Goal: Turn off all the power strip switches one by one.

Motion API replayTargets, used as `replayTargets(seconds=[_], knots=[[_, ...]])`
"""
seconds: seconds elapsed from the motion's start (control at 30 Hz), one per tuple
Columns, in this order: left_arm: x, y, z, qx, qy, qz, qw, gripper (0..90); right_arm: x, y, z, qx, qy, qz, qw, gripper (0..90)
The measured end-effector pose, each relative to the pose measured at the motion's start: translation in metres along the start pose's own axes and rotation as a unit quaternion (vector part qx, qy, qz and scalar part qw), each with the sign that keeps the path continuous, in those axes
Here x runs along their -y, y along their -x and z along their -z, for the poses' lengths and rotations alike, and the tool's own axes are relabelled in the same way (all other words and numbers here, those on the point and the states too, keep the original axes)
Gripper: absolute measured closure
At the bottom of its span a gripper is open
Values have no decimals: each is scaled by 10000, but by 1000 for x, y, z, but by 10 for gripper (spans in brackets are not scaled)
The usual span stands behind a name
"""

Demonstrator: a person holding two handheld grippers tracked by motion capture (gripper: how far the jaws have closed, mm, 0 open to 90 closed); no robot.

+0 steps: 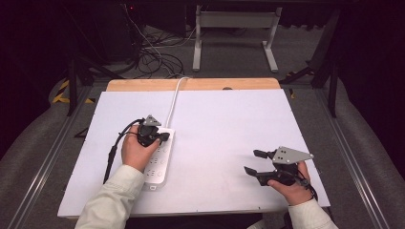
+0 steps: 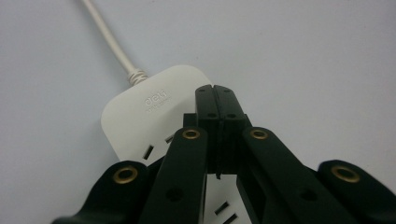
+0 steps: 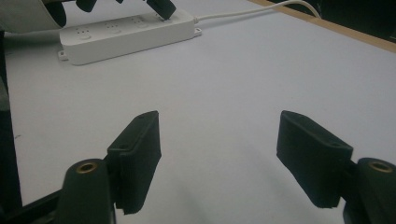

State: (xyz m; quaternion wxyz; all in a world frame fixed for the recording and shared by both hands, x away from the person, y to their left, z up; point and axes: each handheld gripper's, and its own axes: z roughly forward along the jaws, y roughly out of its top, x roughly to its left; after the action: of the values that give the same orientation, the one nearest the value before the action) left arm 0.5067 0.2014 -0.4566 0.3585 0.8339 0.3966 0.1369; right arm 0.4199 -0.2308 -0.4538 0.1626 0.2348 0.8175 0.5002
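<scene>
Sleeved forearms enter from the lower edge of the high view, each hand carrying a two-jaw tool. Left tool [image 1: 162,137]: its jaws are pressed together with nothing between them, and their joined tips sit over the cord end of the white power strip [image 1: 160,160], at or just above its top face; contact cannot be confirmed. In the left gripper view the closed tips [image 2: 216,100] lie over the strip [image 2: 140,112] just beside its embossed logo, with socket slots visible to either side of the jaws. Power strip: lies flat on the white tabletop [image 1: 229,124], left of centre, long axis running away from the person; its white cable [image 1: 173,102] leaves the far end and runs toward the wooden edge [image 1: 191,84] at the far side. Right tool [image 1: 252,162]: held above the near right part of the tabletop, well apart from the strip, jaws spread wide and empty. In the right gripper view its two black pads [image 3: 137,154] frame bare white surface, with the strip [image 3: 126,35] and the left tool's tips [image 3: 163,9] farther off at the upper left.
</scene>
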Motion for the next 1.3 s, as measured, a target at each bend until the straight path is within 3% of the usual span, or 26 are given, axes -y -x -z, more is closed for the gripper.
replayTargets(seconds=[0.33, 1.3], knots=[[0, 1, -2, -53, -34, -128, 9999, 900, 0, 0, 1, 13, 3, 19, 10000, 310], [1, 1, -1, -40, -94, -82, 9999, 900, -1, -1, 1, 0, 16, 28, 10000, 309]])
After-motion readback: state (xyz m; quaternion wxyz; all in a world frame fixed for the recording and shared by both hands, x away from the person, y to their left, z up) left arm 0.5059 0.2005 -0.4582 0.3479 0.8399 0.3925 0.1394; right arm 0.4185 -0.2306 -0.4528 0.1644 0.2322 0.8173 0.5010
